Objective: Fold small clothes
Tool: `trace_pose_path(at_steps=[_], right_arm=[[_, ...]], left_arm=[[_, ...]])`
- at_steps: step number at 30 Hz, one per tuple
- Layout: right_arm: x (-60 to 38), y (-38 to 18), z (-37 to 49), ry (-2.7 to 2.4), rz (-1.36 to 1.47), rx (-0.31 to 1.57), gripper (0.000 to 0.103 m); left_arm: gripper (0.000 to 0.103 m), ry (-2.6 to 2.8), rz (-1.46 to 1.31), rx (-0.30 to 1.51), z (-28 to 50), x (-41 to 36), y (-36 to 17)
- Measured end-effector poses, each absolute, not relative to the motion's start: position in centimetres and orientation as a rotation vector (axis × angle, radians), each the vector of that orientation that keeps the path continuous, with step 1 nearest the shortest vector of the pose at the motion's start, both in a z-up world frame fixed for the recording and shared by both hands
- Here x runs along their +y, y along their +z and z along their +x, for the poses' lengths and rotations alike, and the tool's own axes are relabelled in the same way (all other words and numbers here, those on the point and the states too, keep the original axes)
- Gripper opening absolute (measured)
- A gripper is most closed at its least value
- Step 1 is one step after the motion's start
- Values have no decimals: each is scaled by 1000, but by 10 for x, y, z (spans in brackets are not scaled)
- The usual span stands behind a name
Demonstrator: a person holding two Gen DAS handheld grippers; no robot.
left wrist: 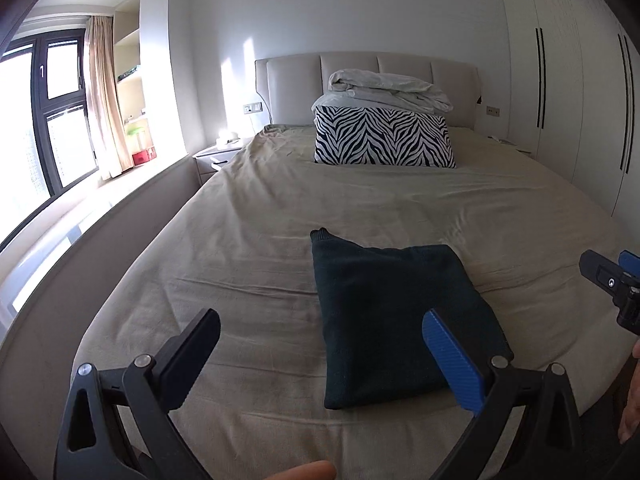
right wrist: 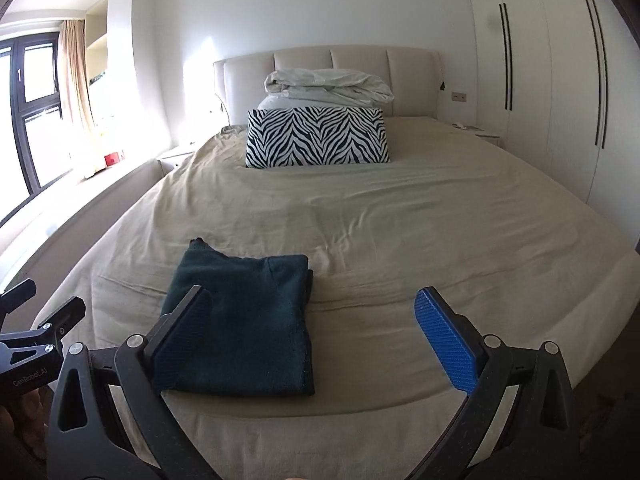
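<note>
Garment (left wrist: 384, 320), a dark green knit folded into a neat rectangle, lies on the bed (left wrist: 248, 240) near its foot edge, well short of the zebra pillow (left wrist: 384, 136). The left gripper (left wrist: 320, 356) and right gripper (right wrist: 312, 336) hover above that edge, both spread wide and empty, touching nothing. One cuff pokes out at the garment's far left corner. The fold looks nearly finished; doing it well would mean tucking that cuff under, pinching only the top layer, and pressing the edges flat without dragging the sheet.
</note>
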State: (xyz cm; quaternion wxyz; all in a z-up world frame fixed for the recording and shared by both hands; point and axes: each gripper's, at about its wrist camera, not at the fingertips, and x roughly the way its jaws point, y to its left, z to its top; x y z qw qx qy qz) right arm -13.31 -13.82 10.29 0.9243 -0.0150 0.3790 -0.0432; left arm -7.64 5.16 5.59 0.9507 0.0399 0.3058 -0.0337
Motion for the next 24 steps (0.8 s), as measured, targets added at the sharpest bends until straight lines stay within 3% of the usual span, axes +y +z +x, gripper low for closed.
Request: trace_pose_path(at_steps=[8, 24], right_arm=[[-134, 48, -125, -96, -54, 897, 103], [-126, 20, -118, -78, -70, 1008, 103]], left_arm=[[103, -71, 4, 768, -64, 63, 17], [103, -50, 20, 813, -62, 68, -1]])
